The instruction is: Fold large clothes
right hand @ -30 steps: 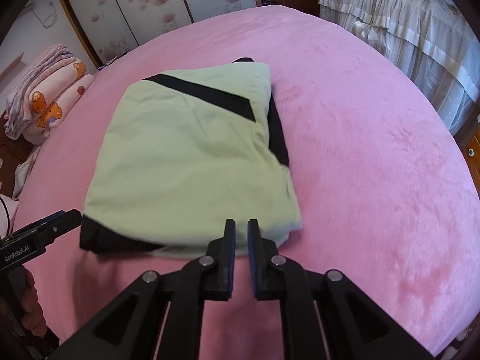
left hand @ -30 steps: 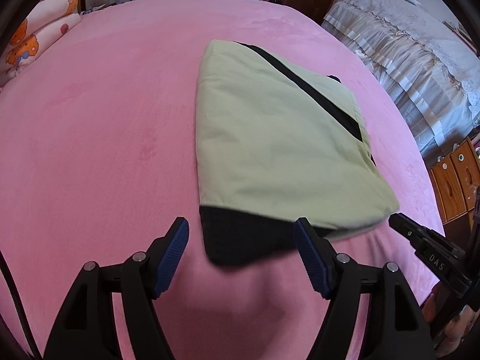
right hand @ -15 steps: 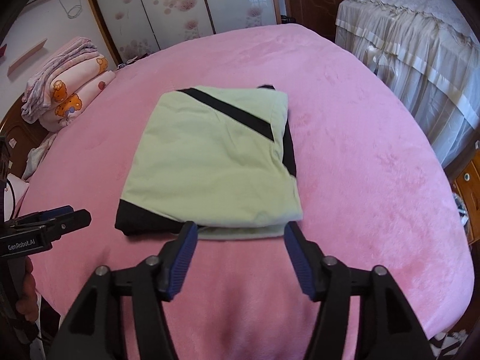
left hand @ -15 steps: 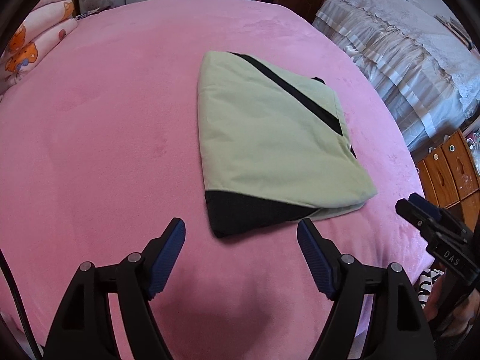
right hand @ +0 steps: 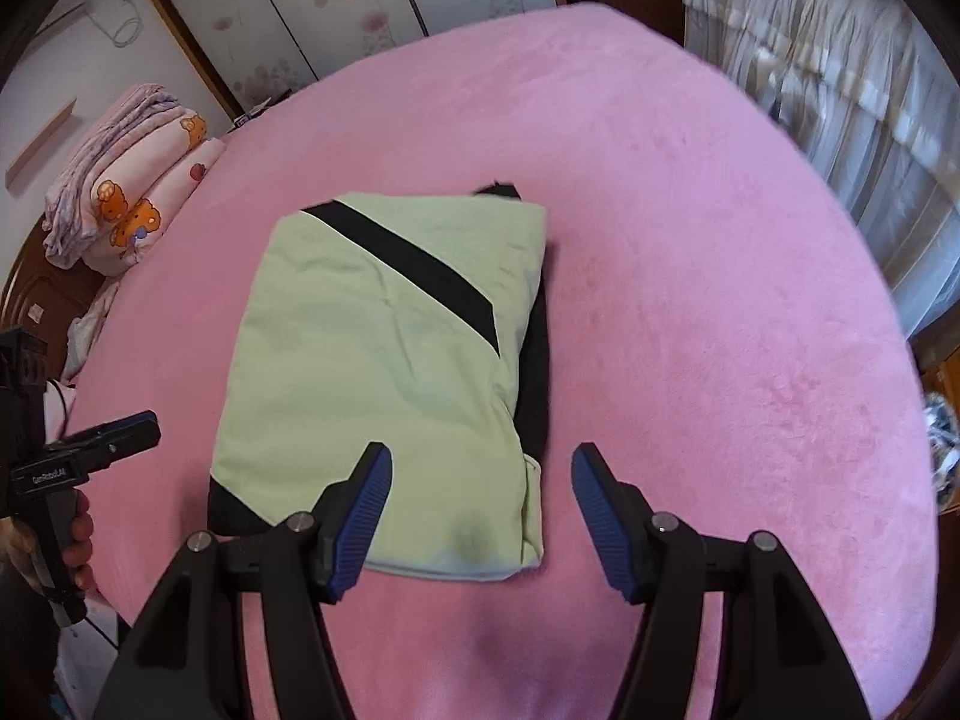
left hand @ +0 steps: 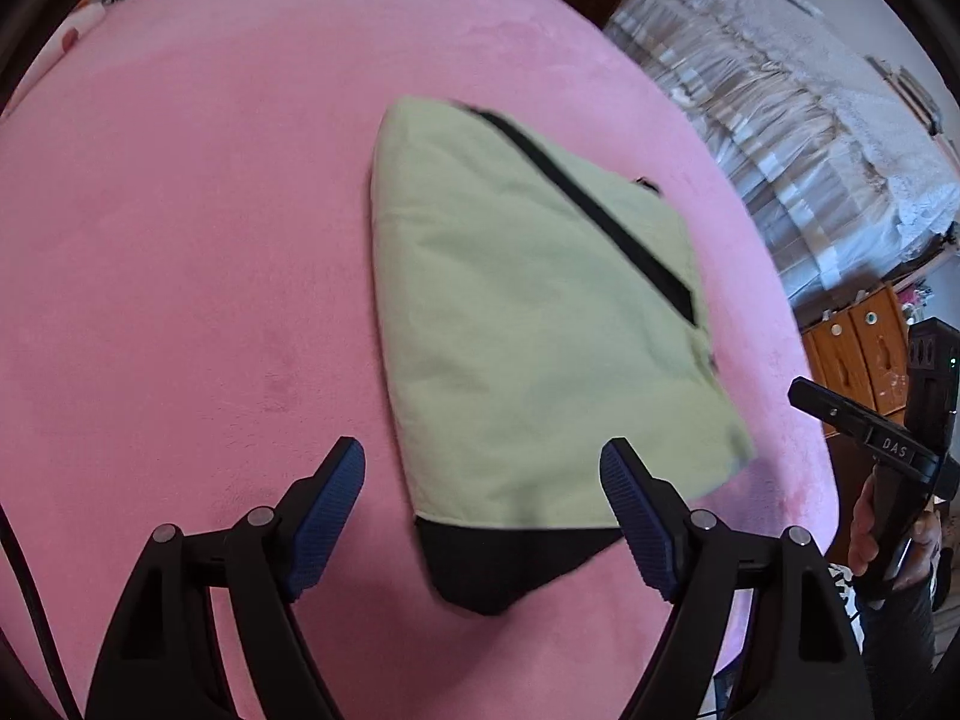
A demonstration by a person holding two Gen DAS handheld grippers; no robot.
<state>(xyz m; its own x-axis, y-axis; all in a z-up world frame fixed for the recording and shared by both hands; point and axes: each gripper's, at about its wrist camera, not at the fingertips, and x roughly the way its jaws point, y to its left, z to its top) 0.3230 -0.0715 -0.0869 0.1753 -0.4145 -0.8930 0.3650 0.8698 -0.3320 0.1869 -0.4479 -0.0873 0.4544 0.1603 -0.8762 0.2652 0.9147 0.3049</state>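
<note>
A pale green garment with black trim lies folded into a flat rectangle on the pink bed; it also shows in the right wrist view. My left gripper is open and empty, held above the garment's near black corner. My right gripper is open and empty, above the garment's near right corner. Each gripper shows in the other's view, the right one at the bed's right edge and the left one at the left edge.
The pink bed cover spreads around the garment. Folded bear-print blankets lie at the far left. A second bed with a lace cover and wooden drawers stand to the right.
My right gripper went from shut to open. Both grippers first drew back from the garment, then came closer over its near edge. The garment lies as before.
</note>
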